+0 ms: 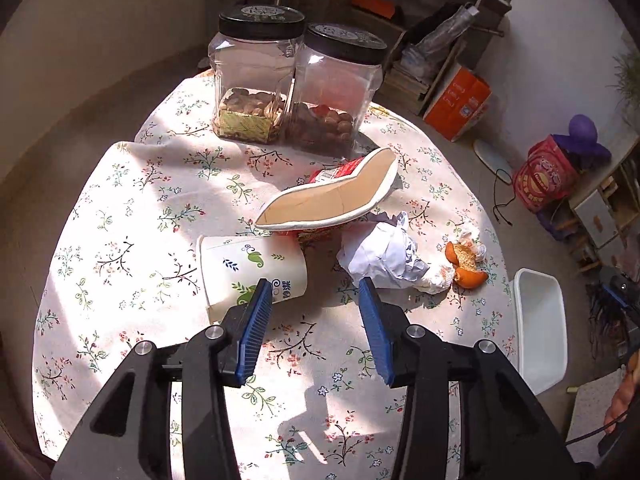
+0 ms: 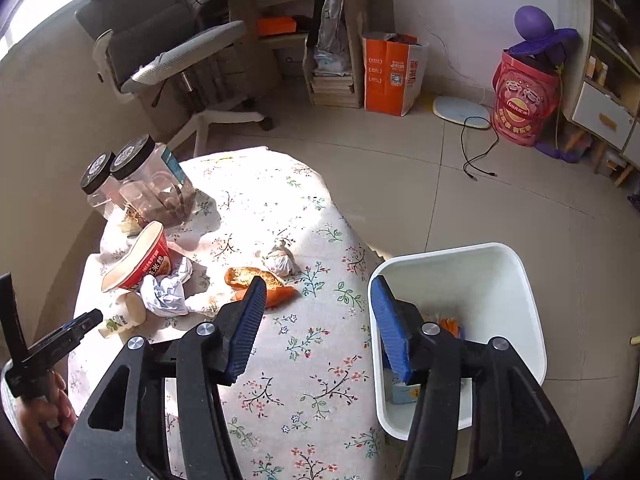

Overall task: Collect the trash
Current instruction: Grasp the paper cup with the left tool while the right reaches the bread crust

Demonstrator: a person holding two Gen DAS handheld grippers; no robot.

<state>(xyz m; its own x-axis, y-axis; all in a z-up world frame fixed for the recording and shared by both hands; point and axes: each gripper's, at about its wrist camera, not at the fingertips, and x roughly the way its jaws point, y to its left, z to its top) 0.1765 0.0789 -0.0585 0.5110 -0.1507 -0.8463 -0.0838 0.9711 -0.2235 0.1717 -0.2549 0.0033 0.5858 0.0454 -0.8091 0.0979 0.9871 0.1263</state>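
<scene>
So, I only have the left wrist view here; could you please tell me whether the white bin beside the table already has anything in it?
Observer: Yes. The right wrist view looks down into the white bin, and orange peel and a small pale carton lie at its bottom.
Operator: Thank you. Is there any tissue lying apart from the pile near the peel?
Observer: A knotted white tissue wad sits just beyond the orange peel, clear of the crumpled paper.
Operator: And where is the right gripper, please?
Observer: The right gripper is open and empty, with one finger over the peel and the other over the bin's rim.
</scene>
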